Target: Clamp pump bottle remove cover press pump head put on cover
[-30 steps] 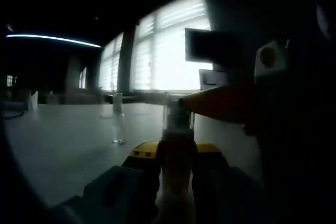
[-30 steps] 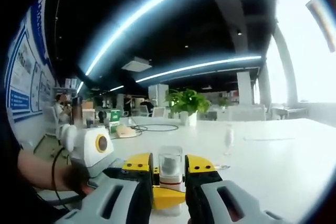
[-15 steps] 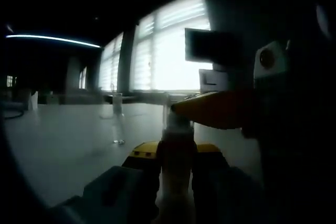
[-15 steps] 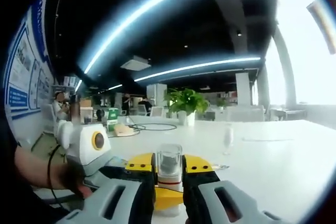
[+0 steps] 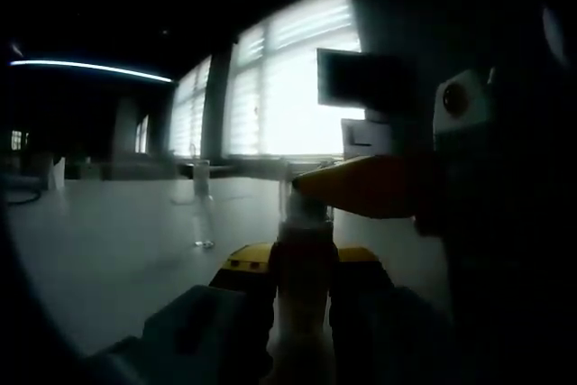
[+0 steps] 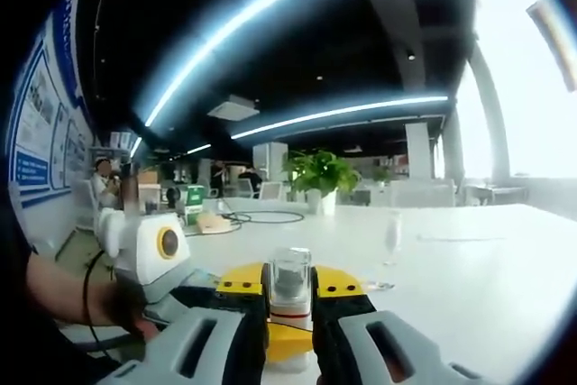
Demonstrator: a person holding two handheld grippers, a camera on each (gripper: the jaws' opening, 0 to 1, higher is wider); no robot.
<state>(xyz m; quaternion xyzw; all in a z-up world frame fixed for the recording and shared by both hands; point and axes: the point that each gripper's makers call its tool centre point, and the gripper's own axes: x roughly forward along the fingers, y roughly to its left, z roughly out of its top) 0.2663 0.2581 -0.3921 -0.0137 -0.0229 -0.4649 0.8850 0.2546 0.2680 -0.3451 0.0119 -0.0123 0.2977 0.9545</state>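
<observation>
Pump bottle (image 5: 302,268) | pinched upright in left hand-held gripper (image 5: 302,263) | right hand-held gripper (image 6: 289,288) pinches cover (image 6: 290,277)

Grey right gripper (image 6: 289,299) with yellow-tipped jaws, black band on wrist (image 6: 93,290)

My right gripper (image 6: 290,299) looks like matt plastic, grey with yellow jaw tips; the cover (image 6: 289,274) between them is clear, glossy plastic; the bottle (image 5: 303,290) looks smooth; the surface (image 6: 469,268) is smooth, matt white.
</observation>
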